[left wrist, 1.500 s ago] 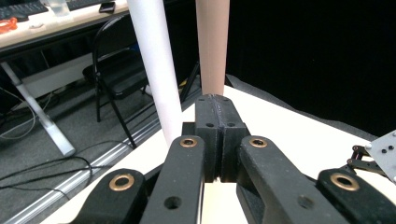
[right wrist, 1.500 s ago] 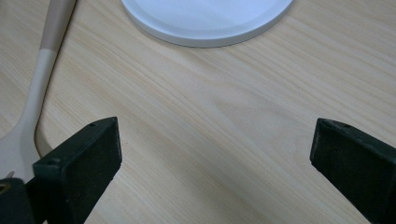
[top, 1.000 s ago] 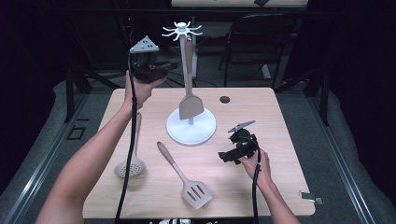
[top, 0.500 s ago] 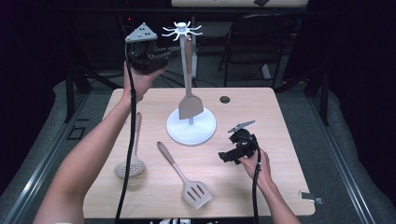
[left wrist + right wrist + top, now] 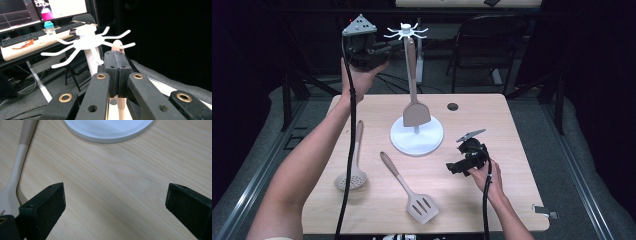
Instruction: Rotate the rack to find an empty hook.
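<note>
A white utensil rack (image 5: 417, 139) stands mid-table, with hook arms (image 5: 87, 42) spread at its top. A brown solid spatula (image 5: 416, 115) hangs upright alongside its pole. My left gripper (image 5: 398, 46) is raised beside the rack's top and shut on the top of the spatula's handle (image 5: 116, 45), whose looped end sits against one hook arm. I cannot tell whether the loop is over the hook. My right gripper (image 5: 455, 167) rests low on the table right of the rack's base (image 5: 110, 130), open (image 5: 115, 202) with bare wood between its jaws.
A slotted turner (image 5: 407, 187) lies at the table's front middle, its handle (image 5: 22, 152) left of my right jaws. A skimmer spoon (image 5: 353, 160) lies at the left. A small dark hole (image 5: 453, 106) marks the tabletop behind the rack. A chair (image 5: 484, 45) stands beyond the table.
My left gripper has risen and moved right toward the rack's top. The spatula's head has hardly shifted. The right gripper has stayed put.
</note>
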Motion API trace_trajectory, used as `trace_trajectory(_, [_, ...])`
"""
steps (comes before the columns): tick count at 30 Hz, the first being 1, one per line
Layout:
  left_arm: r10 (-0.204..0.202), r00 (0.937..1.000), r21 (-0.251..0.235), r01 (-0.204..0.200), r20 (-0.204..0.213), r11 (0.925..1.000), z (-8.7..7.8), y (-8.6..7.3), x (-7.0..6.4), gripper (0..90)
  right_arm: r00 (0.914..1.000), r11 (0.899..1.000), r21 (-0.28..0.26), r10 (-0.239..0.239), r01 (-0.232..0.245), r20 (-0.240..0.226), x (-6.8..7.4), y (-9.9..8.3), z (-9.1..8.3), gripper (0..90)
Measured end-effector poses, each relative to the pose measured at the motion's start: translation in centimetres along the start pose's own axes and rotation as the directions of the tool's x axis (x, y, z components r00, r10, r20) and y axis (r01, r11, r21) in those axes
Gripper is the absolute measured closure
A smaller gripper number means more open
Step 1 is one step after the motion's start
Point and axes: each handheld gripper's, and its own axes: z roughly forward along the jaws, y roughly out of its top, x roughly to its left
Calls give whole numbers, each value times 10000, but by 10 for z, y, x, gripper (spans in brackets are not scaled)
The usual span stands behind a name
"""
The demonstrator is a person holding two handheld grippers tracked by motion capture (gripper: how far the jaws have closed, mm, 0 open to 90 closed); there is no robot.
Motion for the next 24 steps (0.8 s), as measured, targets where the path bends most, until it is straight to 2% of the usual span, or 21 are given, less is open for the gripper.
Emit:
trace_trajectory(7, [-100, 9997, -3, 100, -205, 10000, 0, -2, 6, 900, 10000, 9999, 137, -64, 63, 60, 0, 0, 0, 26])
trace_trajectory(24, [-209, 9984, 111, 215, -523, 9997, -1, 0, 17, 900, 10000, 10000, 83, -53, 53, 5, 1, 0, 0, 26])
